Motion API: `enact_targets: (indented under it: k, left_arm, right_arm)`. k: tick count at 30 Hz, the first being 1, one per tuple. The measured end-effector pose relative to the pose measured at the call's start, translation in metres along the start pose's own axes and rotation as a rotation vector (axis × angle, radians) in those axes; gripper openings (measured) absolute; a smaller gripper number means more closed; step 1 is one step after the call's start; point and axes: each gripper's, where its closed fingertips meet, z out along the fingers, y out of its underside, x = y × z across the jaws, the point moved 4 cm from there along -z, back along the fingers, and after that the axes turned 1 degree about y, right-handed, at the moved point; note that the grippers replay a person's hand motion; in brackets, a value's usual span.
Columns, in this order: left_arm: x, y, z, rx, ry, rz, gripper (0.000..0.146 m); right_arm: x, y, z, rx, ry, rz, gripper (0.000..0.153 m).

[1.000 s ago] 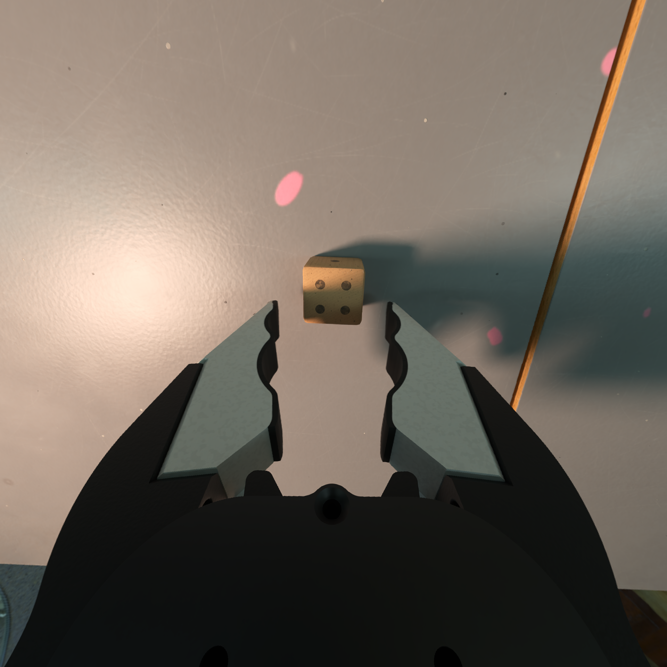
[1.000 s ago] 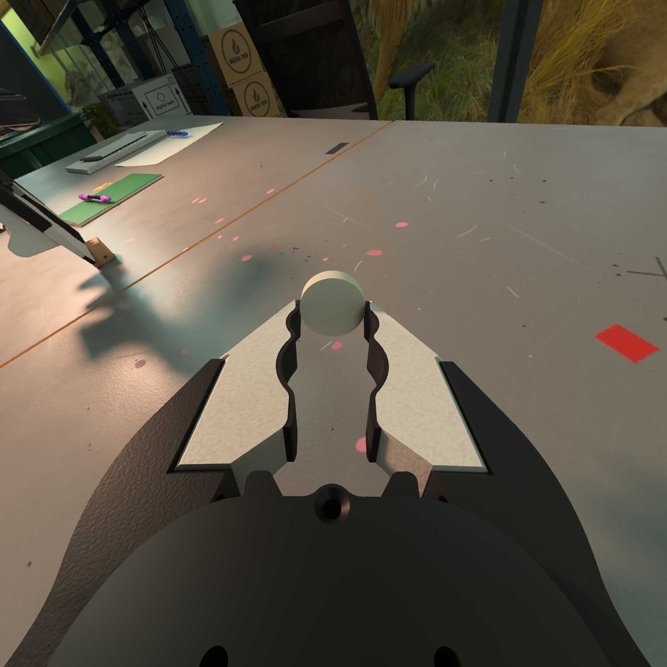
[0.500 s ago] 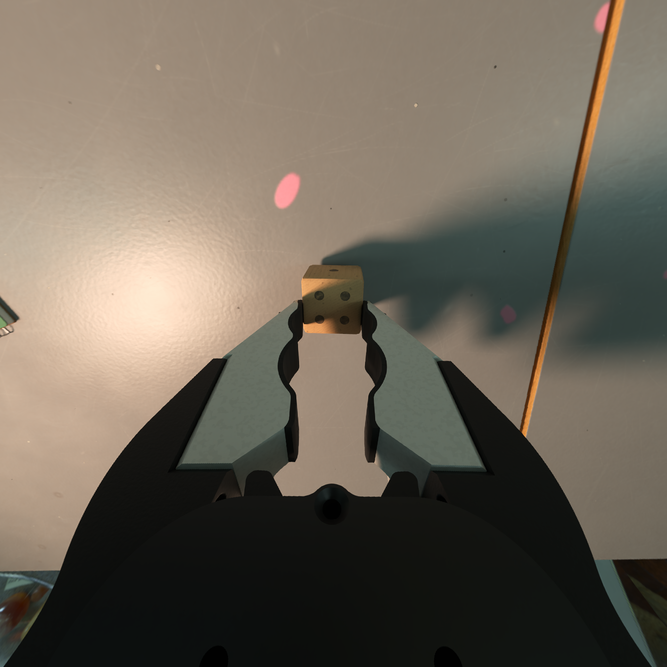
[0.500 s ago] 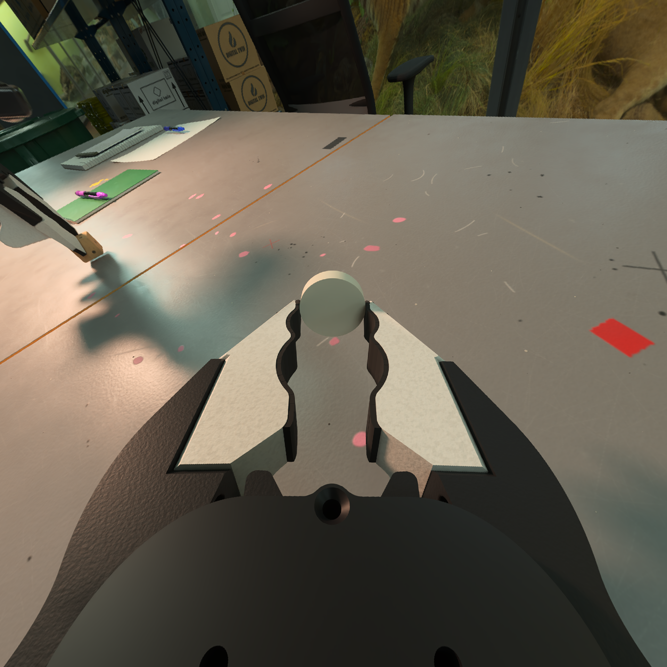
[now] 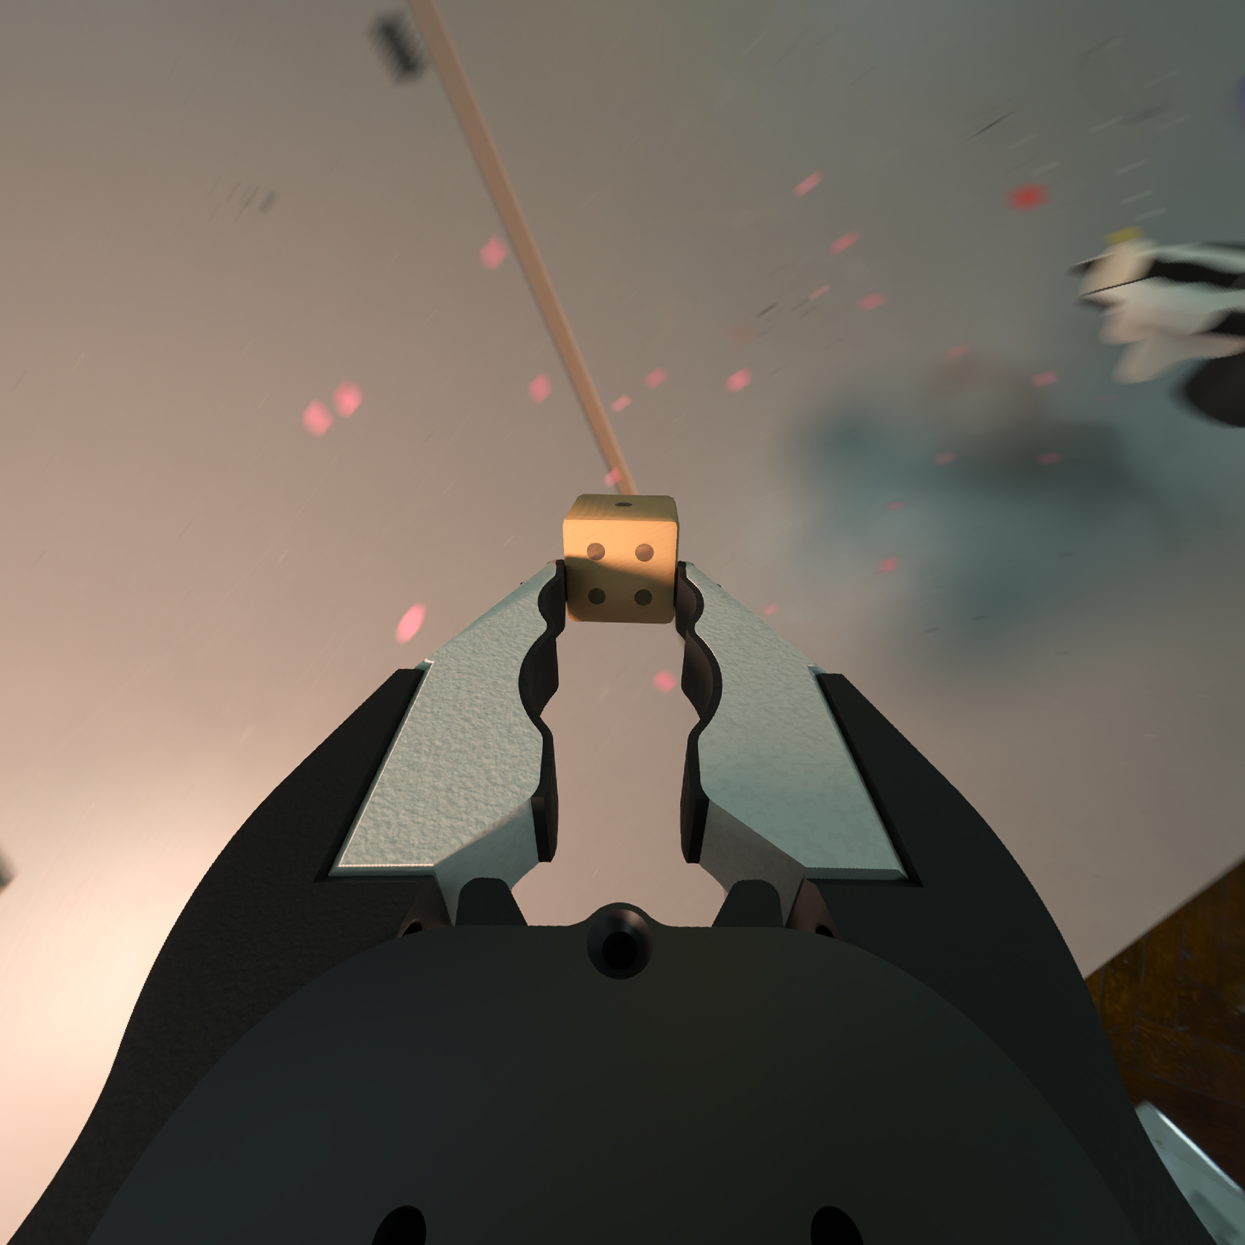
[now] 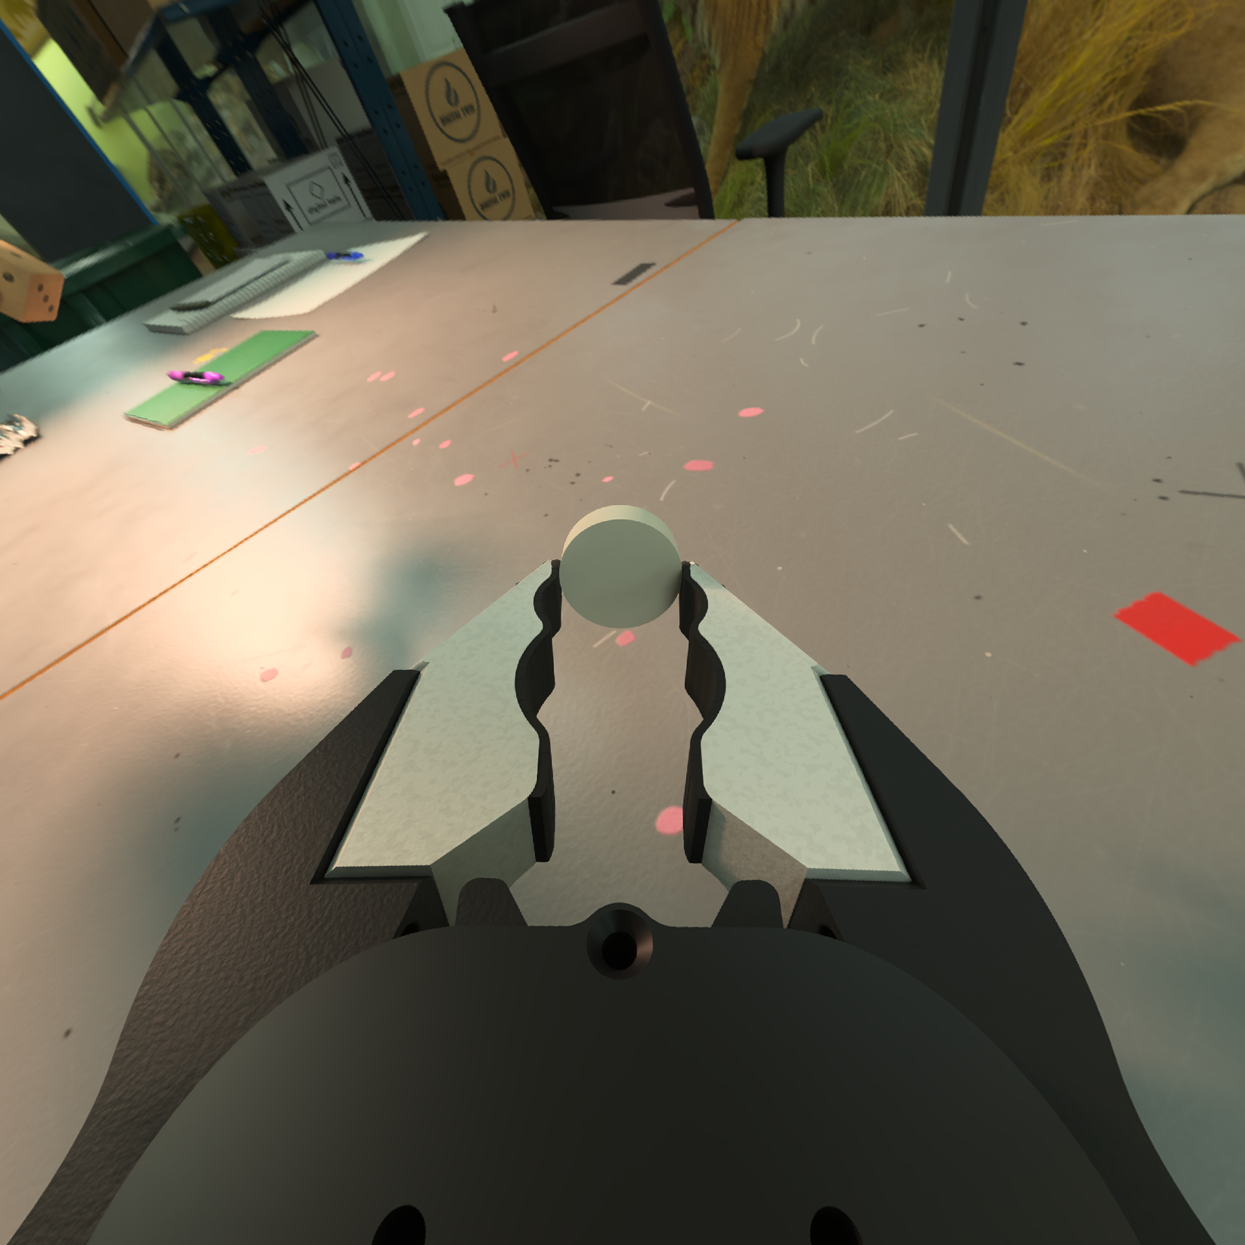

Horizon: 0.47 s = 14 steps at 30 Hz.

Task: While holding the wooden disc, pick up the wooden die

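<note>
My left gripper (image 5: 620, 593) is shut on the wooden die (image 5: 620, 559), a tan cube with dark pips, and holds it well above the grey table (image 5: 202, 471). The die also shows in the right wrist view (image 6: 27, 286), in the air at the far left edge. My right gripper (image 6: 620, 586) is shut on the wooden disc (image 6: 620, 566), a pale round piece held on edge between the fingertips, above the table (image 6: 876, 471). The right gripper shows blurred at the right edge of the left wrist view (image 5: 1172, 310).
An orange seam line (image 6: 471, 397) crosses the table. A green board (image 6: 222, 377) with a purple item, a grey notebook (image 6: 236, 290) and white paper lie at the far left. A red tape patch (image 6: 1175, 626) is on the right. An office chair (image 6: 593, 114) stands behind the table.
My left gripper closed on the die, then lifted it off the table and swung, so its view now blurs and shows the right gripper. The right gripper kept hold of the disc.
</note>
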Motion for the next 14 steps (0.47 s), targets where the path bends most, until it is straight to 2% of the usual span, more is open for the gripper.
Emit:
enact_targets:
  k: [3, 6, 14]
  left_arm:
    - [0.047, -0.021, 0.000, 0.150, 0.178, 0.102, 0.032]
    - [0.101, -0.029, 0.022, 0.227, 0.365, 0.202, 0.032]
    - [0.221, -0.015, 0.147, 0.215, 0.775, 0.420, 0.032]
  right_arm:
    - [-0.003, -0.005, -0.004, 0.041, -0.063, 0.014, 0.035]
    - [-0.010, -0.013, -0.015, 0.101, -0.176, 0.018, 0.035]
    - [-0.034, -0.036, -0.064, 0.238, -0.524, 0.024, 0.035]
